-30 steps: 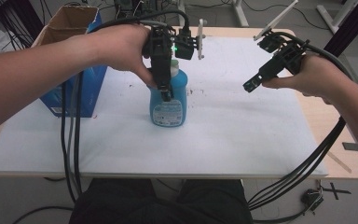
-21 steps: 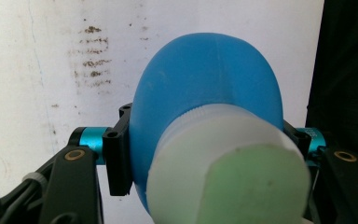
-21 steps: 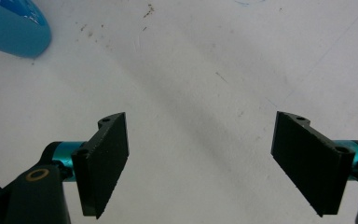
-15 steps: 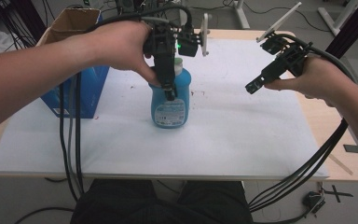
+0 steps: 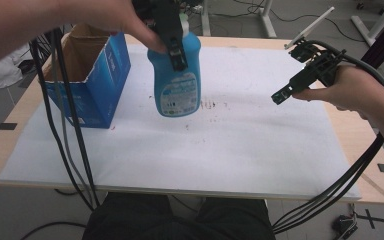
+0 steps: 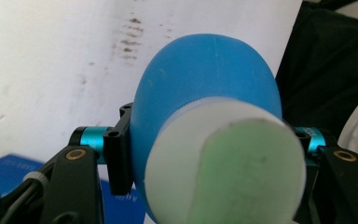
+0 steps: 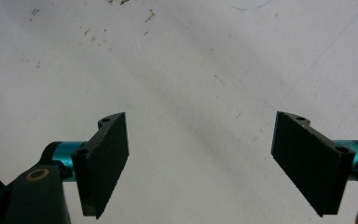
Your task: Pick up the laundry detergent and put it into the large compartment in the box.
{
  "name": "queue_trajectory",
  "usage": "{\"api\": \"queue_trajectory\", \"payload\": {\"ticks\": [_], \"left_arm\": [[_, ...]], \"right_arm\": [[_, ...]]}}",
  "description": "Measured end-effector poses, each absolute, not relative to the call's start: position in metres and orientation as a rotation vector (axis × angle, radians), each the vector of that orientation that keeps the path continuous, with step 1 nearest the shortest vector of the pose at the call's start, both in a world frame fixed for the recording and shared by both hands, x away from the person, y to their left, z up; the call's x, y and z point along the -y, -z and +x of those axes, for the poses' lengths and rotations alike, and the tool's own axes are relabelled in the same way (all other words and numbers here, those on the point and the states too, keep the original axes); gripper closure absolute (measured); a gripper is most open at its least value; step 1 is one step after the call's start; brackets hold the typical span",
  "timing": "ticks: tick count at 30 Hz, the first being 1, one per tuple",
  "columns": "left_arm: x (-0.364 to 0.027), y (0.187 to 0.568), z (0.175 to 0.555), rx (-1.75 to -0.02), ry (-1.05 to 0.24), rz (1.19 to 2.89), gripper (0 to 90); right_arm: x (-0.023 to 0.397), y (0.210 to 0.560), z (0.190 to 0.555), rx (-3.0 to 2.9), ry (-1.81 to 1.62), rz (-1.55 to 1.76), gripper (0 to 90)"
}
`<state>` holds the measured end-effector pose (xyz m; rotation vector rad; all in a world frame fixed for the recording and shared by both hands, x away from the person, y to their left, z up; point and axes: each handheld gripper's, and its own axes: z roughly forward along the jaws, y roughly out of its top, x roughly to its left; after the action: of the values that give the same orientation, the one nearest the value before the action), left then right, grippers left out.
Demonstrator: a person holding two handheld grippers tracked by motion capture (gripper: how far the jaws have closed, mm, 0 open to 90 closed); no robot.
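Above the white-covered bench [image 5: 260,150], the left tongs [image 5: 172,37] are clamped on the neck of a blue plastic bottle with a white cap and printed label [image 5: 176,75], holding it clear of the surface, roughly upright with a slight tilt. Left gripper view confirms it: both jaws press the bottle [image 6: 205,107] just below the cap. It hangs near the open blue cardboard box [image 5: 92,75] at the bench's left edge, not touching it.

The right tongs [image 5: 285,92] hover well apart on the right, jaws spread wide, nothing between them; the right gripper view has bare bench [image 7: 191,70] under them.

Risks, as I judge them:
- Grip is high on a rounded neck, so the body can swing or rotate between the jaws on any fast move.
- Slip means a drop onto the bench.
- If the box is the target, the bottle's base could catch the box rim and tip it.
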<state>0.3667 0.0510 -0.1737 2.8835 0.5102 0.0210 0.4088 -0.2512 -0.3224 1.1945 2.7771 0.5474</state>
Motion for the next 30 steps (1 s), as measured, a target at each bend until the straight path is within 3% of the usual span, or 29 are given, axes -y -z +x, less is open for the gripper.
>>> {"api": "queue_trajectory", "payload": {"ticks": [11, 30], "left_arm": [[-0.122, 0.106, 0.371, -0.728, -0.133, 2.755, 37.8], [-0.224, 0.078, 0.362, -1.035, -0.232, 2.600, 37.9]], "right_arm": [[0.251, 0.321, 0.415, -2.795, -0.543, 1.208, 18.3], [0.251, 0.313, 0.428, -2.801, -0.545, 1.229, 18.3]]}}
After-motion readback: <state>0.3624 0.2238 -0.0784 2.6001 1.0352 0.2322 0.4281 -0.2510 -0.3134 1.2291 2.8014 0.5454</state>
